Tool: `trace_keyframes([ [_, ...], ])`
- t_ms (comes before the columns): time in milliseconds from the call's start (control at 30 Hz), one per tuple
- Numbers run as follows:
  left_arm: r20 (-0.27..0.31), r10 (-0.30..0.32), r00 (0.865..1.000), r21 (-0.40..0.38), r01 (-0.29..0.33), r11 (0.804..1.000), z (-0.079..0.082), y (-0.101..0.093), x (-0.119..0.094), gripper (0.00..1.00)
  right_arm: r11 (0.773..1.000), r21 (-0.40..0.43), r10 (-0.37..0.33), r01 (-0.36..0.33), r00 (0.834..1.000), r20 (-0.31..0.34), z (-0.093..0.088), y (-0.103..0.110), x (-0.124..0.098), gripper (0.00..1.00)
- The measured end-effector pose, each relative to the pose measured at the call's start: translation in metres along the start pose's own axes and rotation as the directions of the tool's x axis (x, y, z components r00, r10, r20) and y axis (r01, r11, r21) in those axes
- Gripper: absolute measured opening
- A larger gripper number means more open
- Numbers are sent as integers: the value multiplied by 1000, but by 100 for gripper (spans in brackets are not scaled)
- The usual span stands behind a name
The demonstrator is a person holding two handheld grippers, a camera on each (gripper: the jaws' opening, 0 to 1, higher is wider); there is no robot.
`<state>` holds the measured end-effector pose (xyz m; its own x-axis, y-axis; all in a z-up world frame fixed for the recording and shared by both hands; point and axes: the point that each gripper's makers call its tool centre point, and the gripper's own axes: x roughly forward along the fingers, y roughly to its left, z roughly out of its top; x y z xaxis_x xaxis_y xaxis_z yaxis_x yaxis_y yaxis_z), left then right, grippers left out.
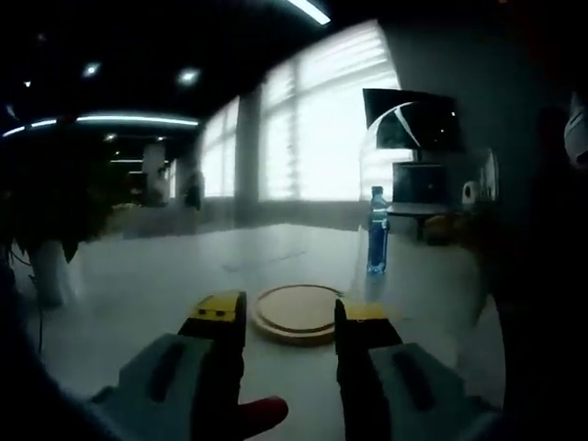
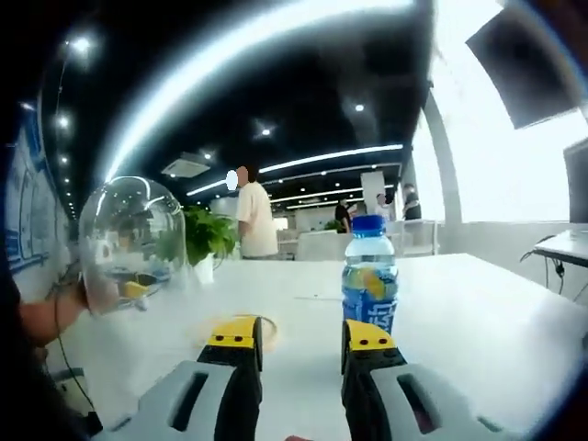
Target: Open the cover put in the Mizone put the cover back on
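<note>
Mizone bottle (image 2: 369, 273) upright mid-table, beside wooden base (image 1: 299, 312) | glass dome cover (image 2: 131, 241) lifted, holder unclear | left gripper (image 1: 290, 317), right gripper (image 2: 299, 338) jaws wide, empty

In the left gripper view, the left gripper (image 1: 290, 322) points forward and level, its two yellow-tipped jaws standing apart with a clear gap between them and nothing held. In the right gripper view, the right gripper (image 2: 300, 338) also points forward, jaws parted and empty. At the left edge of that view the left gripper (image 2: 136, 289) shows raised, with the person's hand (image 2: 50, 317) and forearm behind it; its jaw state cannot be told there.
</note>
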<state>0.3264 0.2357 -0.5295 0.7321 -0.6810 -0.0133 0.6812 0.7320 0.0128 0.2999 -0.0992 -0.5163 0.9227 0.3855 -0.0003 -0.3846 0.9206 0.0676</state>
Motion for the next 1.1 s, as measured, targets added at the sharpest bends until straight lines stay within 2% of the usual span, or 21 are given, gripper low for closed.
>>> trace_keyframes([
  [167, 5, -10, 1000, -1, 10, 1000, -1, -2, 8, 32, 999, -17, -41, 41, 999, 3, 1, -9, 0, 26],
  [233, 2, -10, 1000, -3, 10, 1000, -2, 5, 10, 32, 999, -25, -47, 47, 999, 2, 1, -10, 0, 26],
  [333, 0, 4, 1000, 4, -4, 1000, -1, 0, 17, 32, 998, -27, -54, 54, 999, 0, 2, -12, 0, 24],
  [500, 14, 11, 1000, -10, -11, 1000, -2, 2, 24, 31, 993, -74, -89, 89, 996, -8, -6, -17, 3, 22],
  [600, -9, 13, 1000, 19, -13, 1000, -8, -1, 28, 31, 994, -61, -88, 88, 996, -5, -7, -17, 3, 22],
  [733, -6, -6, 1000, 24, 6, 1000, -12, -8, 30, 32, 994, -48, -97, 97, 995, 4, -7, -18, 2, 21],
  [900, 16, -5, 1000, -6, 5, 1000, -17, -5, 28, 31, 994, -28, -105, 106, 994, 14, -8, -20, 2, 16],
  [967, 21, 0, 1000, -16, 0, 1000, -21, 2, 27, 31, 994, -34, -108, 109, 994, 15, -9, -20, 3, 14],
  [1000, 34, 1, 999, -53, 1, 999, -23, 3, 26, 31, 993, -43, -110, 110, 994, 12, -11, -20, 3, 14],
  [1033, -12, 7, 1000, -19, -7, 1000, -29, 4, 26, 31, 992, -51, -114, 115, 993, 11, -11, -20, 3, 14],
  [1067, 11, 7, 1000, 28, -7, 1000, -25, 3, 27, 31, 991, -62, -118, 118, 993, 10, -12, -20, 3, 14],
  [1100, 9, 7, 1000, 9, -7, 1000, -26, 2, 27, 31, 989, -73, -125, 125, 992, 2, -14, -20, 3, 14],
])
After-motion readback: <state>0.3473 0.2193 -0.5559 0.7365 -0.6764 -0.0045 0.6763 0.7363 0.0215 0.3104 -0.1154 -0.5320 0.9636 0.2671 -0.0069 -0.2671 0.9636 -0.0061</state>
